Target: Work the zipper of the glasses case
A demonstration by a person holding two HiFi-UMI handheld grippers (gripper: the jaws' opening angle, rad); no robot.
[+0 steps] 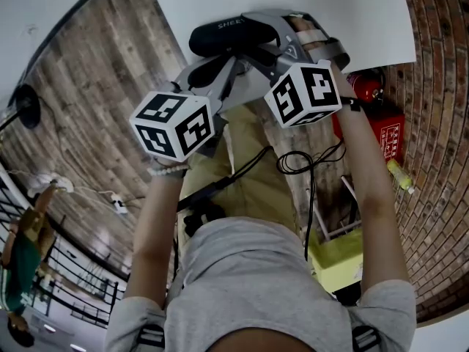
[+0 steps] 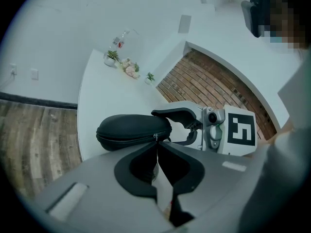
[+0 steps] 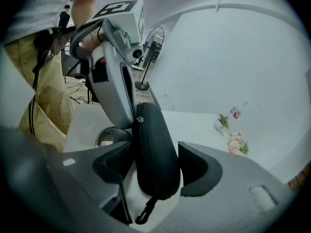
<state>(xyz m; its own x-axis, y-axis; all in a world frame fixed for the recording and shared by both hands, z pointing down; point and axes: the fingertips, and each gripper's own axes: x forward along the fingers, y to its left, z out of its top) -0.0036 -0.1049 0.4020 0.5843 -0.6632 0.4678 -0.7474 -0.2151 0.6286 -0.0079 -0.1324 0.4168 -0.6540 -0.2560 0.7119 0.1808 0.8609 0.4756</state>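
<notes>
A black zippered glasses case (image 1: 229,35) is held between both grippers over the white table (image 1: 359,13). In the right gripper view the case (image 3: 154,152) stands lengthwise between the wide jaws of my right gripper (image 3: 156,161), both pads against its sides; a small black clip (image 3: 145,212) hangs from its near end. In the left gripper view the case (image 2: 132,129) lies crosswise just beyond my left gripper (image 2: 156,144), whose jaws are shut on the zipper pull (image 2: 156,137) at the case's right end. The left gripper (image 3: 116,81) reaches the zipper from above.
Small potted plants and a bottle (image 2: 125,64) stand at the table's far edge. A grey ring (image 3: 108,136) lies on the table near the case. A red fire extinguisher (image 1: 366,86) and cables (image 1: 308,160) are on the floor by the brick wall; a fan (image 3: 151,45) stands behind.
</notes>
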